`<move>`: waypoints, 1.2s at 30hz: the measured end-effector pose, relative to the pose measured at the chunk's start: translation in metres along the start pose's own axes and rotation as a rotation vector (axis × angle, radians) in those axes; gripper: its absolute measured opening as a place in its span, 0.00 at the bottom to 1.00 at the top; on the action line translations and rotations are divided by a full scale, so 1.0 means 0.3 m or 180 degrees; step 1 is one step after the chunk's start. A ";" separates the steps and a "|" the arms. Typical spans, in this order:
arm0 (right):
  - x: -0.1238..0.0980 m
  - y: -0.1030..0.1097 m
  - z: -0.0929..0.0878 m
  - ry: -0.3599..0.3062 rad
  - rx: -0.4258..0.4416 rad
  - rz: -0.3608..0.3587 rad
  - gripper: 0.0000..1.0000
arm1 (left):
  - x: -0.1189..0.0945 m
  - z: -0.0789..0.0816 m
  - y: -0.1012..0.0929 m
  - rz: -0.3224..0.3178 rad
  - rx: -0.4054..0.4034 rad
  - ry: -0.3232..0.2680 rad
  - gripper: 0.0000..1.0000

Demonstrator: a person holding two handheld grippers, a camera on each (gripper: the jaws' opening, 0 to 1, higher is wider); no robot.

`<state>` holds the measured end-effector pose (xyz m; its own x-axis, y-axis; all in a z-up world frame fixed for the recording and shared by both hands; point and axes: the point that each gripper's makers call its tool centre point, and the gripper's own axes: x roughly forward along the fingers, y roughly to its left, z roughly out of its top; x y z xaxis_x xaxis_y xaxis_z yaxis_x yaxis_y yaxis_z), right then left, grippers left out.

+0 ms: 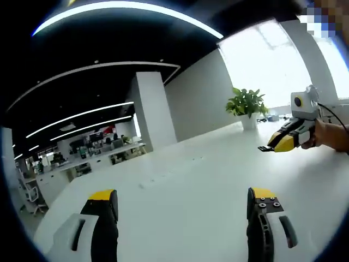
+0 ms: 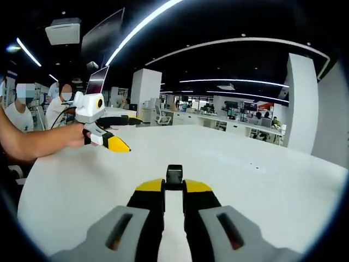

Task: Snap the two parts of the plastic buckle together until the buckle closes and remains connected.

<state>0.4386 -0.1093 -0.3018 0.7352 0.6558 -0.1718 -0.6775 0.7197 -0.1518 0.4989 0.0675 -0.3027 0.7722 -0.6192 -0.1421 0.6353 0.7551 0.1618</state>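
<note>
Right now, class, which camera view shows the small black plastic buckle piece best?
The right gripper view: the small black plastic buckle piece sits close up, pinched at the tips of the right gripper. In the left gripper view that gripper is far off, and the piece is a tiny dark sliver at its tip.
</note>
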 end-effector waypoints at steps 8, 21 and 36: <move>-0.001 -0.015 -0.007 0.0010 0.0042 -0.0046 0.09 | 0.007 -0.025 0.000 -0.0016 -0.0073 0.0079 1.00; -0.022 -0.062 -0.001 -0.0019 0.0205 -0.0189 0.09 | 0.008 -0.048 0.029 -0.0001 -0.0164 0.0113 1.00; 0.000 -0.096 -0.024 0.0101 0.0275 -0.0205 0.10 | 0.024 -0.065 -0.040 -0.0182 -0.0076 0.0248 1.00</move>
<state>0.4580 -0.1316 -0.3045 0.7750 0.6010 -0.1953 -0.6232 0.7780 -0.0793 0.4966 0.0581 -0.3247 0.7313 -0.6434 -0.2262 0.6771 0.7247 0.1279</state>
